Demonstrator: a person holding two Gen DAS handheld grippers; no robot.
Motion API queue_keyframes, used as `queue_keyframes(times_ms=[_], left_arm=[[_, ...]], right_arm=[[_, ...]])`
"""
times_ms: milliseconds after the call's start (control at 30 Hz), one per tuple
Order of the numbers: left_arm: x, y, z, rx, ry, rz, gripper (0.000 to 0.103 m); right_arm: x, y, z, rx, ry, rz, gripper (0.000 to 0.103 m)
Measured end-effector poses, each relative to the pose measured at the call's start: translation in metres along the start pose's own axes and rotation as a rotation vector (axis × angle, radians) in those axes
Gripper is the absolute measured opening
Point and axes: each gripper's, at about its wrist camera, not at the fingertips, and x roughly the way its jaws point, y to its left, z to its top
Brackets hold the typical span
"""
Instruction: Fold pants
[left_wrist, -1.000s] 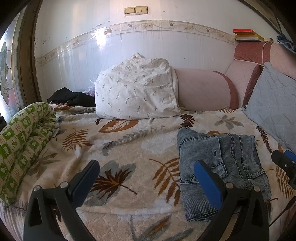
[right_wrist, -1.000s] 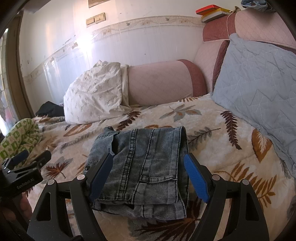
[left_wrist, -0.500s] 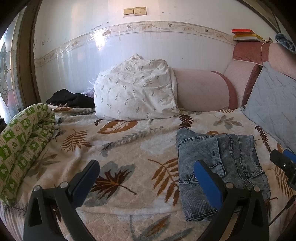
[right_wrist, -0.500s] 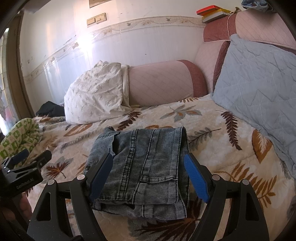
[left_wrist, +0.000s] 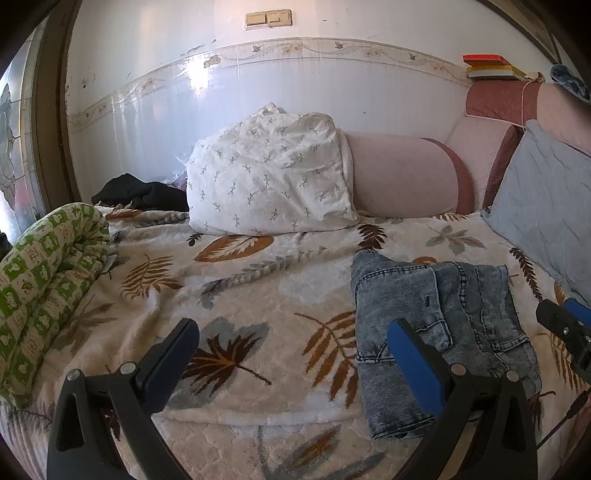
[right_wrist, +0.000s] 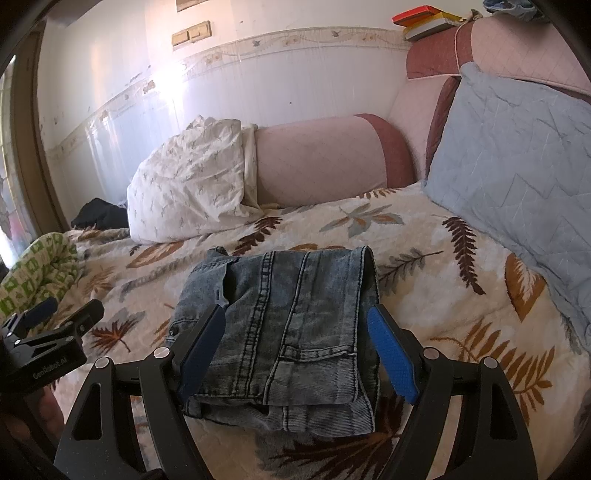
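- Denim pants (right_wrist: 284, 332) lie on the leaf-print blanket (right_wrist: 424, 258) as a compact, stacked, roughly square bundle; folding looks essentially done, perhaps only a last tidy left.
- Right gripper (right_wrist: 299, 347): jaws spread wide, bundle lies beneath and ahead, framed between the blue pads; no pinch evident.
- Left gripper (left_wrist: 291, 358): jaws spread, empty; bundle sits beyond its right jaw.

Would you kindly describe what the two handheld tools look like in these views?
Both are black plastic frames with triangular cut-outs and silver rivets. The right tool has two long fingers faced with textured blue pads. The left tool matches it and carries white lettering "GenRobot.AI" on its body; a thin dark cable trails nearby.
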Motion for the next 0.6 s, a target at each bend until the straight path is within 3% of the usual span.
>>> queue_keyframes(times_ms=[600], left_arm=[[0.0002,0.0016,0.0010,0.007,0.007,-0.019,0.103]], right_arm=[[-0.0009,0.0023,-0.0003,-0.005,-0.005,0.004,0.079]])
